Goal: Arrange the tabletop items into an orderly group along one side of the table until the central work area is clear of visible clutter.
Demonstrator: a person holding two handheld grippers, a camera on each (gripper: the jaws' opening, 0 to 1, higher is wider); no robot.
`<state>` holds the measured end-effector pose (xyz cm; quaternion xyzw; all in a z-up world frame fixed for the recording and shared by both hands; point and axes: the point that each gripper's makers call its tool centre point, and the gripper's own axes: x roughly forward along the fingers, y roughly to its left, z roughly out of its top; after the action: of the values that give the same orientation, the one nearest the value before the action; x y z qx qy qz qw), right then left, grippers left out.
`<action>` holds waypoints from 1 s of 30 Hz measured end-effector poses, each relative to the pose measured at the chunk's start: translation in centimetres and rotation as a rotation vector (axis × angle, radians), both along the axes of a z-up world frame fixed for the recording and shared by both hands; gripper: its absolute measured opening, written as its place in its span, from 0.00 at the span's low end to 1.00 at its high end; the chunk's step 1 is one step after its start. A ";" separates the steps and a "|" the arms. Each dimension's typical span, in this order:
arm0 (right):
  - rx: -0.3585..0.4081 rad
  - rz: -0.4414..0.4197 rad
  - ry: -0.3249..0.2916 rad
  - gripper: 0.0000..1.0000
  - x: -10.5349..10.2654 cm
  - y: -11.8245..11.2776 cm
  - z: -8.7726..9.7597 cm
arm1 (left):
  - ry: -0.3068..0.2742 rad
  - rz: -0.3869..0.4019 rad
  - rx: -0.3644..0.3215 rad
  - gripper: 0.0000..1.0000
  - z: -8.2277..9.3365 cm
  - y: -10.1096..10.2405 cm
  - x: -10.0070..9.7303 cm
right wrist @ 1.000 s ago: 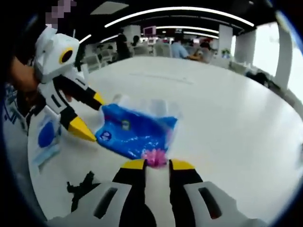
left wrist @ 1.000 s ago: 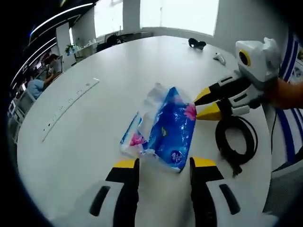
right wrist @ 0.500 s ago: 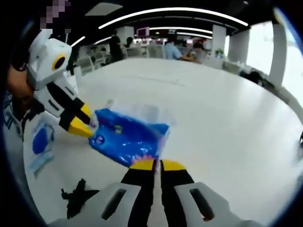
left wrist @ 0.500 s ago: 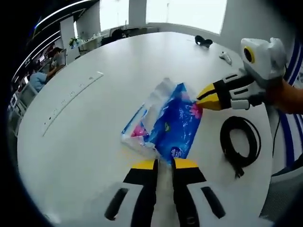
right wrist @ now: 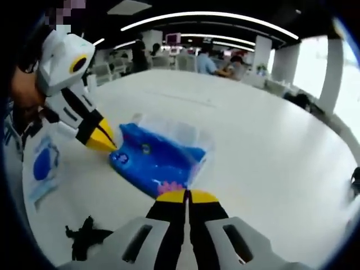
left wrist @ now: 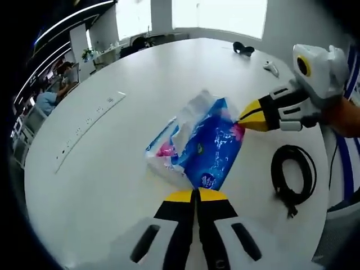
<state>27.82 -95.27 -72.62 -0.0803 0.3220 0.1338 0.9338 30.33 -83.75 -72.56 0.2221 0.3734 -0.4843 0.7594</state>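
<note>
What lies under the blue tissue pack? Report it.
The blue tissue pack rests on the white table, pinched by left tool and right tool. Anything beneath it is covered.

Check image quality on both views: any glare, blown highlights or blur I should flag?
Left gripper view: windows blown out white, table evenly lit, blue tissue pack sharp, strong fisheye bend at the edges. Right gripper view: softer overall, ceiling light strips clipped, window at right overexposed, people in the background blurred, black cable smeared.

Bare table (left wrist: 112, 169) lies open; coiled black cable (left wrist: 292, 179) blocks one side.
</note>
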 end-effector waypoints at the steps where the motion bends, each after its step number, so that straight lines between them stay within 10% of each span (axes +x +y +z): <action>1: -0.002 0.001 -0.001 0.00 0.2 0.0 0.0 | -0.003 0.003 0.001 0.00 0.0 0.0 0.2; 30: 0.008 0.011 0.001 0.06 2.8 -0.4 -0.6 | -0.047 0.050 -0.015 0.07 -0.4 -0.4 3.2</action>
<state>30.59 -95.69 -73.20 -0.0782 0.3216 0.1401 0.9332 33.51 -84.11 -72.99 0.2181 0.3572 -0.4626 0.7815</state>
